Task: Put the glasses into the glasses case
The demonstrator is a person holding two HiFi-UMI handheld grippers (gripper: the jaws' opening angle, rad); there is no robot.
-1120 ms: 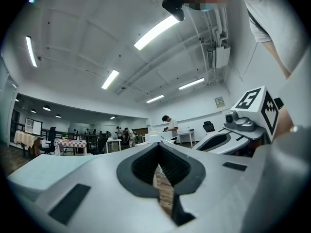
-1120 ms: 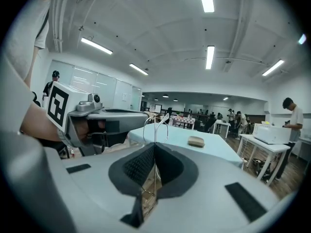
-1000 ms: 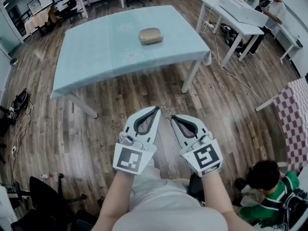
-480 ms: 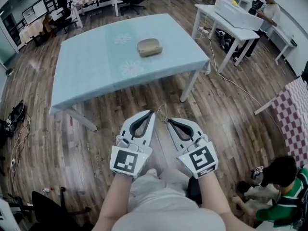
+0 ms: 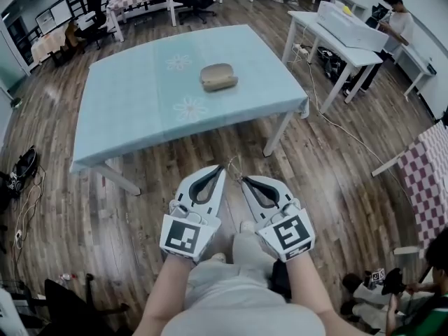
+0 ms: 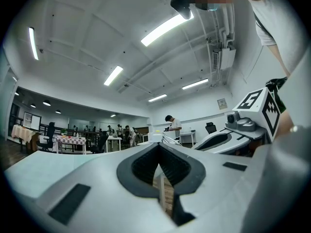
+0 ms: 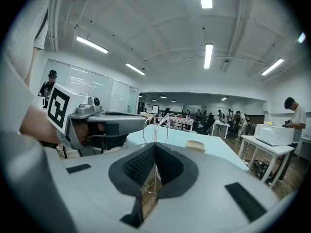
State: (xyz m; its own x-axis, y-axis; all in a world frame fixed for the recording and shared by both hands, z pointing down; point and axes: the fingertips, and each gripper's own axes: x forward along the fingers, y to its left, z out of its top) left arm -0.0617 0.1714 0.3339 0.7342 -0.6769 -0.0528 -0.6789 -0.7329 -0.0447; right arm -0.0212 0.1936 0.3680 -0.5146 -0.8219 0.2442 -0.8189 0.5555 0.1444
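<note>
A tan glasses case lies closed on the light blue table, far ahead of both grippers. My right gripper is shut on thin wire-framed glasses, which stick up past its tips. In the right gripper view the glasses rise from between the closed jaws of that gripper, with the case beyond on the table. My left gripper hangs just left of the glasses, shut with nothing in it. Its tips meet in the left gripper view.
Both grippers hover over wooden floor, short of the table's near edge. A white table with a box and a standing person is at the right. A cable runs over the floor. A checkered table sits at the right edge.
Both grippers have moved forward together towards the blue table, which now sits closer and lower in the head view. The grip on the glasses is unchanged.
</note>
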